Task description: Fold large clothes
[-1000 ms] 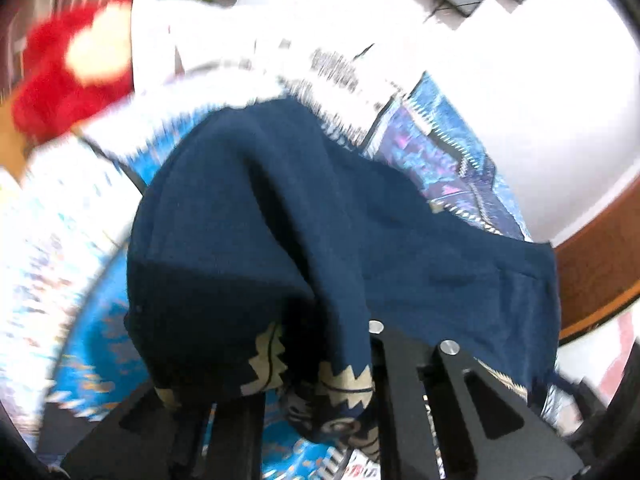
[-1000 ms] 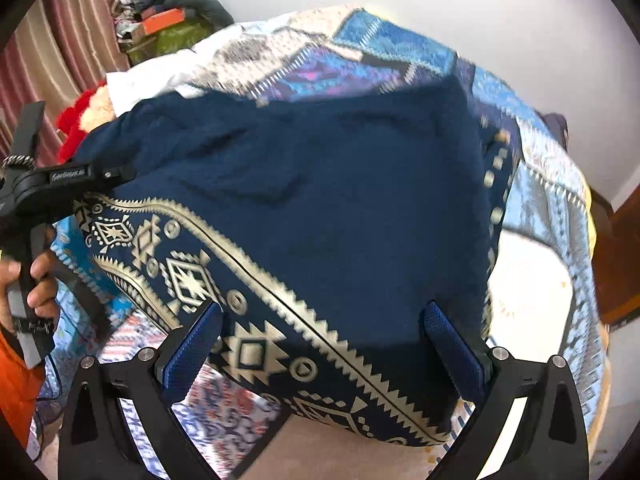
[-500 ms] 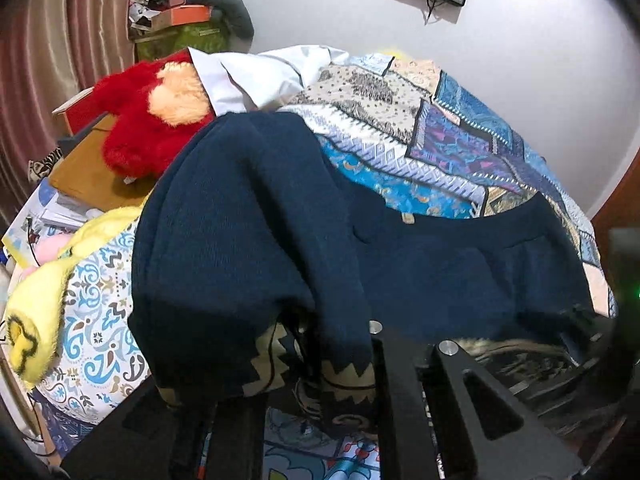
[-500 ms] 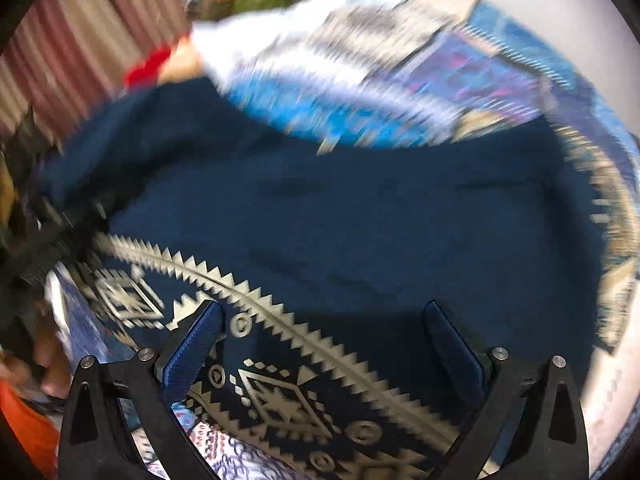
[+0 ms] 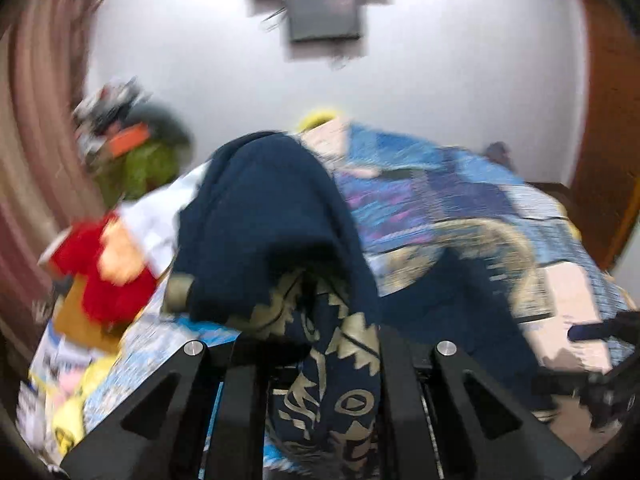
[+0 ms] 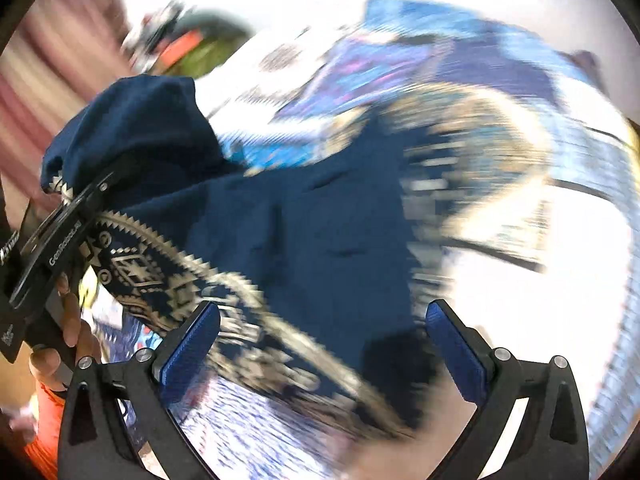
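A navy garment with a beige geometric border [image 5: 272,232] lies across the patchwork bedspread [image 5: 440,200]. My left gripper [image 5: 312,344] is shut on a bunched fold of its patterned edge, and the cloth drapes up and over the fingers. In the right wrist view that same gripper [image 6: 92,184], held by a hand [image 6: 72,328], lifts the garment's left corner off the bed. My right gripper [image 6: 320,344] stands wide open above the garment's [image 6: 320,220] near hem, and its blue pads [image 6: 188,344] touch nothing. Both views are motion-blurred.
A red plush toy [image 5: 100,268] and a yellow item [image 5: 72,412] lie at the bed's left side. A heap of things [image 5: 136,152] sits by the curtain. A screen [image 5: 320,8] hangs on the white wall, and a wooden door [image 5: 608,120] stands at the right.
My left gripper has risen with the garment's edge and rolled, so its view now tips up toward the wall. The right gripper stays open over the cloth while its view swings.
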The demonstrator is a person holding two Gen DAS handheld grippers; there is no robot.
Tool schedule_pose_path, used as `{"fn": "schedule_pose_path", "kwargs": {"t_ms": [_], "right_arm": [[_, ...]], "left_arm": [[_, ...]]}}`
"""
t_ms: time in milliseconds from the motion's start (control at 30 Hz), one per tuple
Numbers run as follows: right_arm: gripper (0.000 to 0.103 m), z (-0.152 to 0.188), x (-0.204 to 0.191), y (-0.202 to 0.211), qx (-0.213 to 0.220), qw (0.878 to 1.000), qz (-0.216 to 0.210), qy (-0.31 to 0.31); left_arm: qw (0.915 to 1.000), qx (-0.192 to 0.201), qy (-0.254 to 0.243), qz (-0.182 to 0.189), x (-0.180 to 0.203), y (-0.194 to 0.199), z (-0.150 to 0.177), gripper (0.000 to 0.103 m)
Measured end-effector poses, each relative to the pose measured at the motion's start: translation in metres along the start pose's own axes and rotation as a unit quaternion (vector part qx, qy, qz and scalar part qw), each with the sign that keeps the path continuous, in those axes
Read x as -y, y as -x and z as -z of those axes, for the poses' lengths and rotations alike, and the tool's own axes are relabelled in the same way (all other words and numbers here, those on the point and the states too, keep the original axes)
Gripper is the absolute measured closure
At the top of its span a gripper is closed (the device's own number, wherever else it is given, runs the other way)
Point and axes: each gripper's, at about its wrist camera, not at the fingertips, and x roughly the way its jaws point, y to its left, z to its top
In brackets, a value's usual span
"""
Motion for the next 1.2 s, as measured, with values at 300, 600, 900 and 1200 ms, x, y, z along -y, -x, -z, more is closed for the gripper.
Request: {"fn": "schedule_pose_path", "kwargs": {"t_ms": [300,600,900,1200], "right_arm": [[0.001,0.037,0.090,0.094,0.053,0.993,0.066,-0.088],[0.001,0.068,0.079,0.112,0.055,0.994,0.047,-0.077],[0.001,0.049,0.027,0.101,0.057,0.998,0.010,-0.034],[0.001,0.006,-0.037,0.039,0.024,0.999,-0.019,0.025]], "left_arm": [[0.9729,-0.122,-0.150,0.128,0.121,-0.019,0.058,0.093],[0.9540,-0.161,-0.171,0.186,0.105,0.017,0.075,0.039],[0.9734,-0.124,-0.108,0.160,0.037,0.059,0.047,0.019],[0.9817,-0.166,-0.010,0.093,-0.038,-0.006,0.040,0.012]]}}
